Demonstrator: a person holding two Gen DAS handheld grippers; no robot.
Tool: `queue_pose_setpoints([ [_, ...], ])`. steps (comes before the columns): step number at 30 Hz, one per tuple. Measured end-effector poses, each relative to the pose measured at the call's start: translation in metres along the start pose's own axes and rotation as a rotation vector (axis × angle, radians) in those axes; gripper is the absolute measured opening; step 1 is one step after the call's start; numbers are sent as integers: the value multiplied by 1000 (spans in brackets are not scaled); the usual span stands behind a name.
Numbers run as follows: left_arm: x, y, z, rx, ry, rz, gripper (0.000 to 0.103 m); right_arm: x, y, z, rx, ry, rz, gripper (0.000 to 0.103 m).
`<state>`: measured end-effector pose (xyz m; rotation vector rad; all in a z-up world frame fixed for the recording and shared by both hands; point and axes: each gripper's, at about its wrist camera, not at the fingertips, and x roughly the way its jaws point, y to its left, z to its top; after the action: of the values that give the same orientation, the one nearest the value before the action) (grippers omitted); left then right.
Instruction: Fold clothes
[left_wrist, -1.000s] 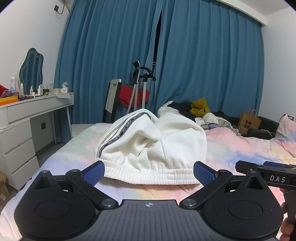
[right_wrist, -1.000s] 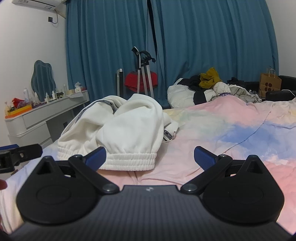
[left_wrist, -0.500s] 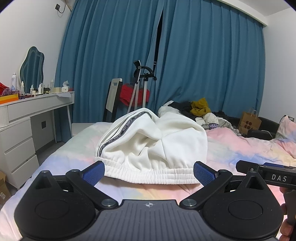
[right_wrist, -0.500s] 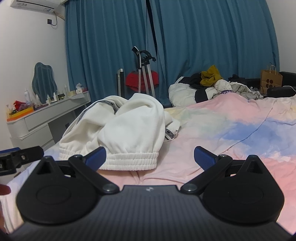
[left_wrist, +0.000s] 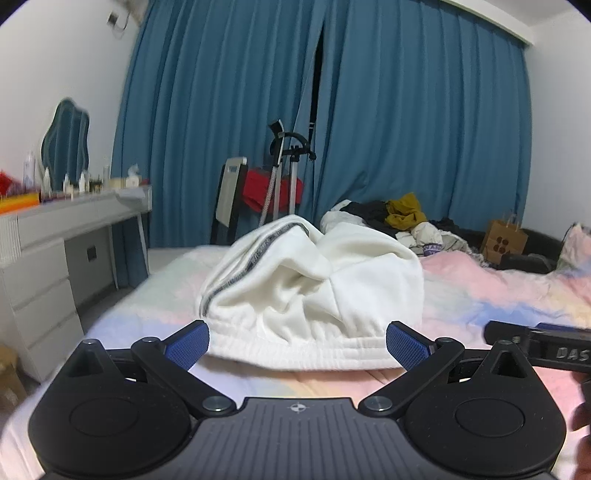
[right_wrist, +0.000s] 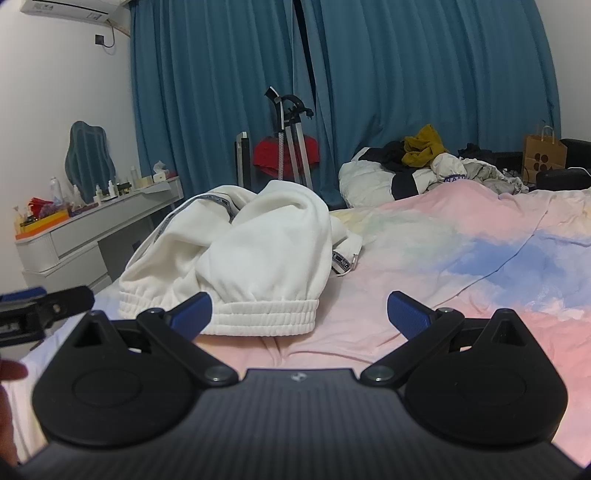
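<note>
White sweatpants (left_wrist: 314, 280): I see them bunched near the bed's (right_wrist: 461, 258) left edge.
Left gripper (left_wrist: 297, 341): spread wide, empty.
Right gripper (right_wrist: 299, 308): spread wide, empty.

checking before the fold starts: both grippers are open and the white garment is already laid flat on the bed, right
Not flat: the white garment sits in a crumpled heap on the bed, as the right wrist view shows. The left gripper and right gripper are open.

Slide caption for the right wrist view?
Open right claw faces a crumpled white garment on the pastel bed.
</note>
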<state>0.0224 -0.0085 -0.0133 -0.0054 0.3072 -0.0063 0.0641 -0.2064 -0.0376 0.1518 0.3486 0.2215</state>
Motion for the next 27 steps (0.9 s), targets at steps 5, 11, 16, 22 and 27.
queue_pose_setpoints([
  [5,48,11,12,73,54,53,103,32,-2,6,31,59,57,103],
  [11,115,35,11,152,142,67,101,86,-13,6,47,149,113,101],
  [16,166,67,-3,127,196,55,94,136,-32,4,125,186,172,99],
  [22,201,95,-15,19,257,-44,89,180,-50,-4,241,170,269,96],
  [27,220,103,-24,-11,250,-44,90,192,-49,-12,328,166,369,75],
])
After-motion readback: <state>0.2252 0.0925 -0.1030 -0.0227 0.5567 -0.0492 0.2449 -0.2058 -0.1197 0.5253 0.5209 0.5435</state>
